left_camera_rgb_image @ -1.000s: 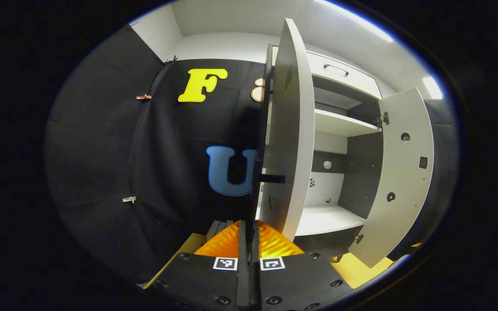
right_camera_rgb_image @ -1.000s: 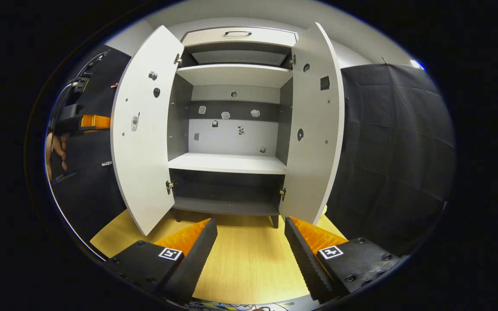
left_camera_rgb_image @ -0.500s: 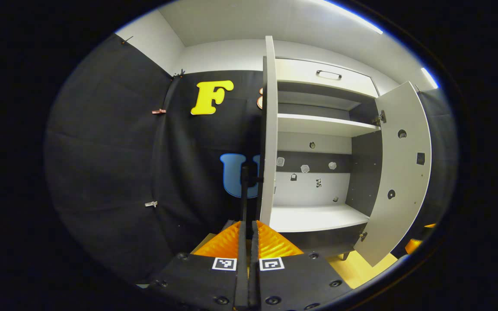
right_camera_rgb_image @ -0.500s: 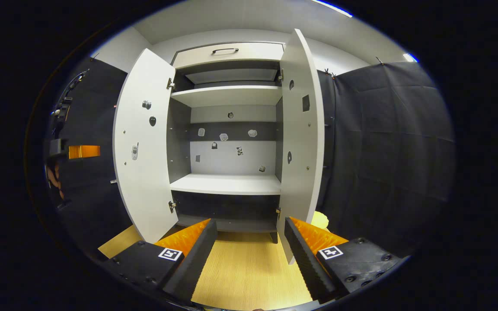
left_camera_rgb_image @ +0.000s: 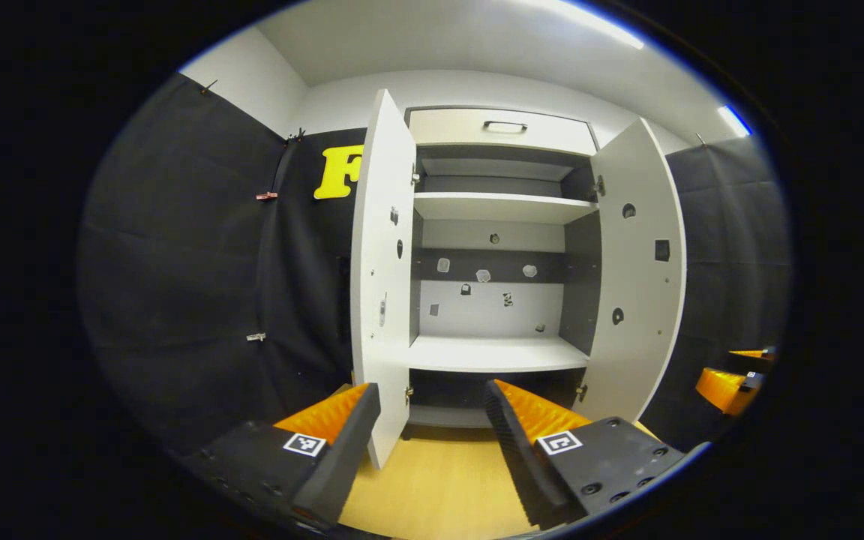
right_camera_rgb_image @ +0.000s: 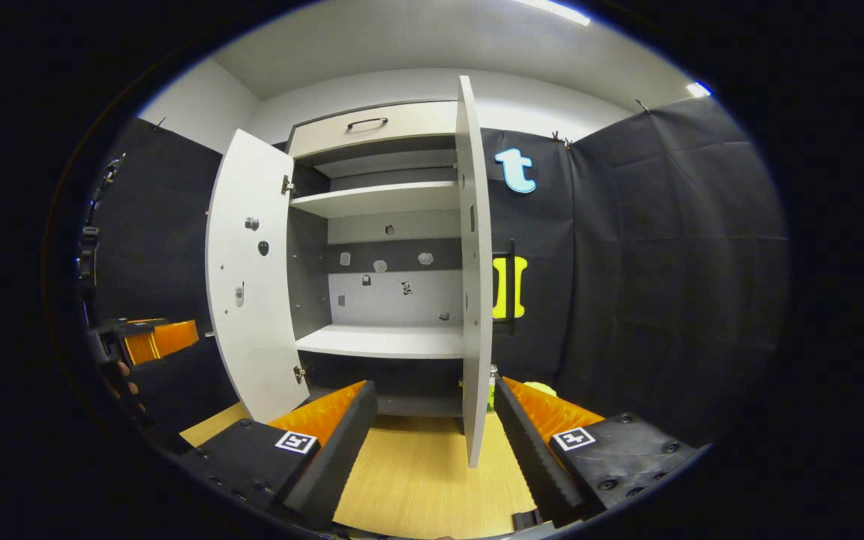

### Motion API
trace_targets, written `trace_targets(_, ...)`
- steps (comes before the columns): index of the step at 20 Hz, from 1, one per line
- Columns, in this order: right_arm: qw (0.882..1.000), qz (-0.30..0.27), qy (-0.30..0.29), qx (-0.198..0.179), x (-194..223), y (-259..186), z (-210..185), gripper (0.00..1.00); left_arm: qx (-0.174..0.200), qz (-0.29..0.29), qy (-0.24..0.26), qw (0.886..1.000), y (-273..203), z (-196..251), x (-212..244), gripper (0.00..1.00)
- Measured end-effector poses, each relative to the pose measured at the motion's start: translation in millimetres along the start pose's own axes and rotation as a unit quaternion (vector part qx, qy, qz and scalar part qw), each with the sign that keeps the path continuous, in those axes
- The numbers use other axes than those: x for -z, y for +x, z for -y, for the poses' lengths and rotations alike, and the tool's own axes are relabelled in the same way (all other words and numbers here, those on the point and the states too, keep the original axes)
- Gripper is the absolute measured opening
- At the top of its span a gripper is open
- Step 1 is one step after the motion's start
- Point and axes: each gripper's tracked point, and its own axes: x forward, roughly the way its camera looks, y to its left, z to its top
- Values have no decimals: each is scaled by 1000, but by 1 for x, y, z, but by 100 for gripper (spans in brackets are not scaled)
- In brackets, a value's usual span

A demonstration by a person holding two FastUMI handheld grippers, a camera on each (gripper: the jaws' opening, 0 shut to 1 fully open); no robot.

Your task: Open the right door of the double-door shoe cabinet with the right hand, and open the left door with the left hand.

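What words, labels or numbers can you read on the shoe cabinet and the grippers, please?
No readable text on the shoe cabinet.
Small stickers inside it: too small to read.
Square markers on the left gripper and right gripper: patterns, no words.

The tall white double-door shoe cabinet [left_camera_rgb_image: 503, 225] stands with both doors swung wide. Its flat white left door [left_camera_rgb_image: 381, 277] angles out toward the camera on the left, and its flat white right door [left_camera_rgb_image: 638, 270] stands open on the right, small dark holes dotting its inner face. Between them lie a white upper shelf [left_camera_rgb_image: 503, 208] and a white lower shelf [left_camera_rgb_image: 496, 354], with a white top drawer [left_camera_rgb_image: 499, 129] bearing a dark bar handle above. The left gripper [left_camera_rgb_image: 432, 442] sits low in front, its jaws spread wide apart over the pale wooden floor [left_camera_rgb_image: 432, 491], holding nothing. The other gripper [left_camera_rgb_image: 732, 375] shows at the far right edge.
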Motion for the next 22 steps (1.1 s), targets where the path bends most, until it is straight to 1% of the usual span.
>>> trace_targets(1,1000,-2,2,-3,0,-1,0,98,4,5,-1,1000,-5,7,-1,93)
trace_targets(3,1000,5,10,-5,-5,0,4,98,6,17,4,1000,-9,12,-7,96)
trace_targets(6,1000,13,15,4,-10,5,8,98,11,24,15,1000,-5,13,-15,95)
trace_targets(9,1000,10,15,7,-8,13,9,98,4,27,21,999,0,3,-17,95)
trace_targets(11,1000,1,14,11,-2,15,9,98,4,27,19,999,3,-1,-14,95)
trace_targets(14,1000,-10,16,19,11,14,8,99,21,16,28,999,10,-6,0,95)
trace_targets(16,999,-27,3,35,27,14,12,98,20,9,39,999,17,-16,7,96)
trace_targets(17,999,-31,2,38,29,13,11,98,18,3,36,999,19,-20,9,95)
trace_targets(19,999,-20,-11,43,25,18,10,99,11,-9,15,1000,25,-30,12,95)
trace_targets(22,998,-14,-25,51,22,34,5,99,5,-8,-11,1000,35,-44,16,96)
